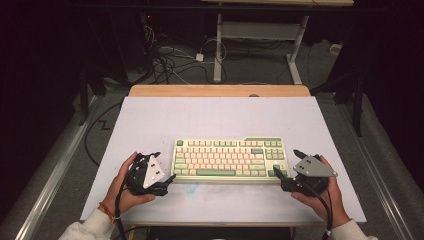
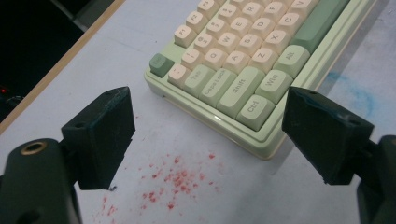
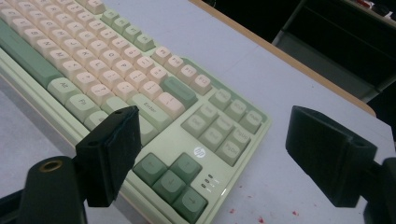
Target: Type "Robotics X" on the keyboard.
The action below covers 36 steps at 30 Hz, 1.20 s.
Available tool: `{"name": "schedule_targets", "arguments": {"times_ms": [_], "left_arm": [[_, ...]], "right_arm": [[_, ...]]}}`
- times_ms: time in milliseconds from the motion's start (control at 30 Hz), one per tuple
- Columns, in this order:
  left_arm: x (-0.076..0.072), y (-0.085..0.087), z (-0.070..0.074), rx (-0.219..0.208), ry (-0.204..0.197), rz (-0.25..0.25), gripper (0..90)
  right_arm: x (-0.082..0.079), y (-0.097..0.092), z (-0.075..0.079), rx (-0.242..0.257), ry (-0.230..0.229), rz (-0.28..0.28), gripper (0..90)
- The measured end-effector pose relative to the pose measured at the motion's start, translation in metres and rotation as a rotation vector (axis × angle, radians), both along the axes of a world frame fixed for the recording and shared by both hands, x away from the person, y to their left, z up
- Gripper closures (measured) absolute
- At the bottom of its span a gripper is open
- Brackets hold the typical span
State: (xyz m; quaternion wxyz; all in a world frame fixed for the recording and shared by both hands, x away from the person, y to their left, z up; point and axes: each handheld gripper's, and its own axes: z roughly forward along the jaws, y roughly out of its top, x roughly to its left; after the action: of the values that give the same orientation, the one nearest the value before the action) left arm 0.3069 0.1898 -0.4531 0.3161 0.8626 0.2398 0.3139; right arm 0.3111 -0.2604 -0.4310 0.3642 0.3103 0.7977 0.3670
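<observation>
A pale green keyboard [image 1: 230, 159] with cream and green keys lies flat on the white table top [image 1: 220, 120], near the front. My left gripper [image 1: 165, 166] sits just off its left end, open, and the keyboard's [image 2: 243, 51] front left corner lies ahead between the spread jaws of the left gripper [image 2: 210, 126]. My right gripper [image 1: 286, 161] is at the right end, open too. In the right gripper view the keyboard's [image 3: 116, 70] arrow keys and right corner lie between the jaws of the right gripper [image 3: 219, 149]. Neither gripper holds anything.
Red specks [image 2: 177, 179] and a blue smear [image 2: 350, 88] mark the table in front of the keyboard. A wooden strip [image 1: 220, 90] runs along the table's far edge. Behind it stand a desk frame [image 1: 218, 50] and loose cables [image 1: 165, 62] on the floor.
</observation>
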Motion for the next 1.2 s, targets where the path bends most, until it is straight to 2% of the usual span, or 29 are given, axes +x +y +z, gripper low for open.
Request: {"name": "schedule_targets", "arguments": {"times_ms": [600,900,1133,1200], "left_arm": [[-0.007,0.019,-0.01,0.005,0.029,0.031,16.0],[-0.008,0.029,-0.016,0.003,0.057,0.054,16.0],[-0.008,0.038,-0.021,-0.006,0.081,0.073,16.0],[-0.008,0.04,-0.023,-0.022,0.092,0.079,16.0]], "right_arm": [[-0.003,-0.017,-0.007,-0.004,0.014,-0.032,18.5],[-0.005,-0.03,-0.015,0.002,0.037,-0.068,18.5],[-0.006,-0.043,-0.023,0.018,0.052,-0.1,18.6],[-0.007,-0.046,-0.026,0.021,0.064,-0.109,18.6]]}}
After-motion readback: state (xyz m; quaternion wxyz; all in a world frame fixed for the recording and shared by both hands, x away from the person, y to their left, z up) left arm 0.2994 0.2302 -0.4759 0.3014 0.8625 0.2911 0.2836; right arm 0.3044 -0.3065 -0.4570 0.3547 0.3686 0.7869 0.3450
